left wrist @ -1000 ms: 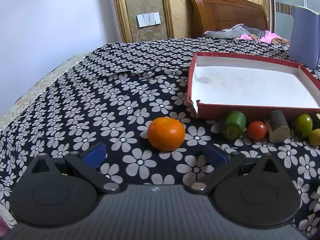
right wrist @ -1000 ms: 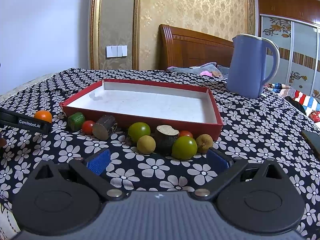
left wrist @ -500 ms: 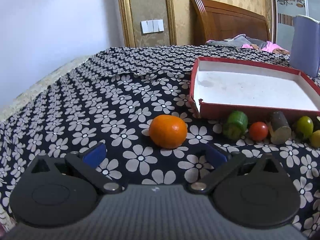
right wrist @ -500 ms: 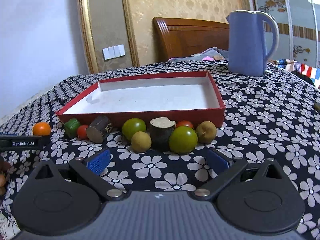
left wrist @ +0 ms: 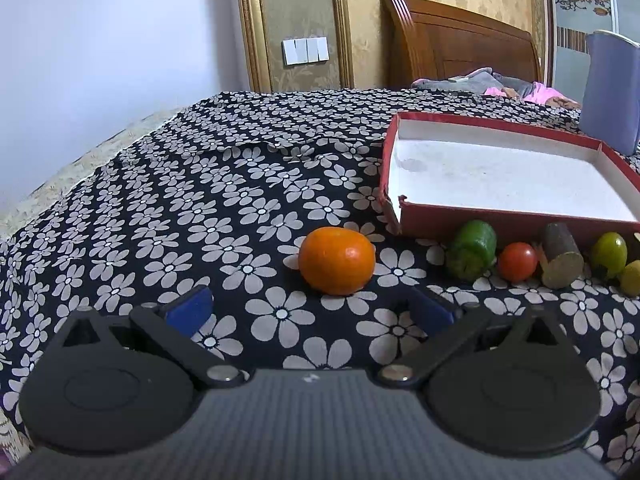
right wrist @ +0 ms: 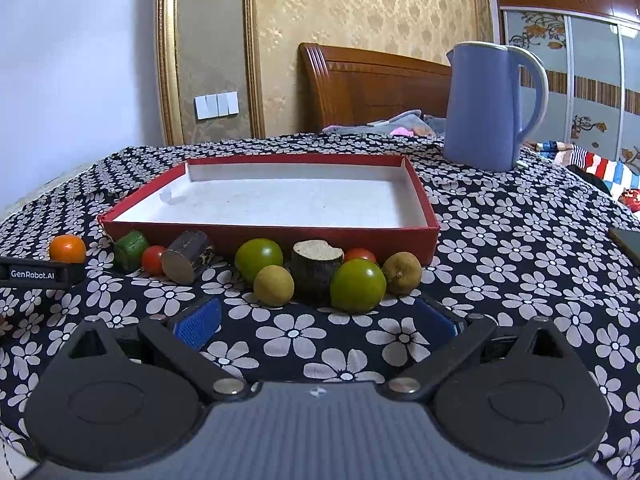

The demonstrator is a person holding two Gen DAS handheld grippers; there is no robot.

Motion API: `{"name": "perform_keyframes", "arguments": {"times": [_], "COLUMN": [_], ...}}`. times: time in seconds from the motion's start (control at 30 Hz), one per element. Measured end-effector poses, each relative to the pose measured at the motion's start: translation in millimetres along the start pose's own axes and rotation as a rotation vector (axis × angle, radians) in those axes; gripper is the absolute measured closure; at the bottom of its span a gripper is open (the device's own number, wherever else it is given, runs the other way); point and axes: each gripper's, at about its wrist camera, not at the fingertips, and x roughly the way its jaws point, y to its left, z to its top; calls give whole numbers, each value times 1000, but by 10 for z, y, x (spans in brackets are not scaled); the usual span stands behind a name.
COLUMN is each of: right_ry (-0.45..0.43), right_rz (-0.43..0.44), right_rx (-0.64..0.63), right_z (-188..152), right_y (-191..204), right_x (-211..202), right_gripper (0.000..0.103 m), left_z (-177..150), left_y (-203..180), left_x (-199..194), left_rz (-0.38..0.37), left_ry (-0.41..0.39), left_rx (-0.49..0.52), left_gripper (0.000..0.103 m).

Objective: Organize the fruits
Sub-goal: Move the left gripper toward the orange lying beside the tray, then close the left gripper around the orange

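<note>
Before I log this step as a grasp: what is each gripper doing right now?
Left gripper: open, empty, orange just ahead of it.
Right gripper: open, empty, facing the fruit row by the red tray.

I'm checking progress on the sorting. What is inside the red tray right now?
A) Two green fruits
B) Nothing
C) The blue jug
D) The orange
B: the red tray shows only its bare white floor, while the orange and the other fruits lie on the flowered cloth outside its near wall.
</note>
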Motion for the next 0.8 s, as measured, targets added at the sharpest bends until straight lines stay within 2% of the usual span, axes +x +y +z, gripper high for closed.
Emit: {"name": "perform_keyframes", "arguments": {"times": [0.47,0.67,0.77,0.8], "right_ry": [-30,-28,-30,-31], "right_rz": [17,44,46,45], "right_rx": [26,46,43,42], "right_z": [-14,-9,-10,-10], "right_y": [-36,-71,-65,-55], "right_x": [-35,-34,-36,-39], "right_gripper": [0,0,0,0], "left_z": [14,69,131,154], "left_y": [25,117,87,59], "left_x": [0,17,58,77], "left_rz": [-9,-22,-45,-47], "left_ry": [7,24,51,63], "left_rx": [-15,-66,-50,-35], "left_gripper": [0,0,0,3]}}
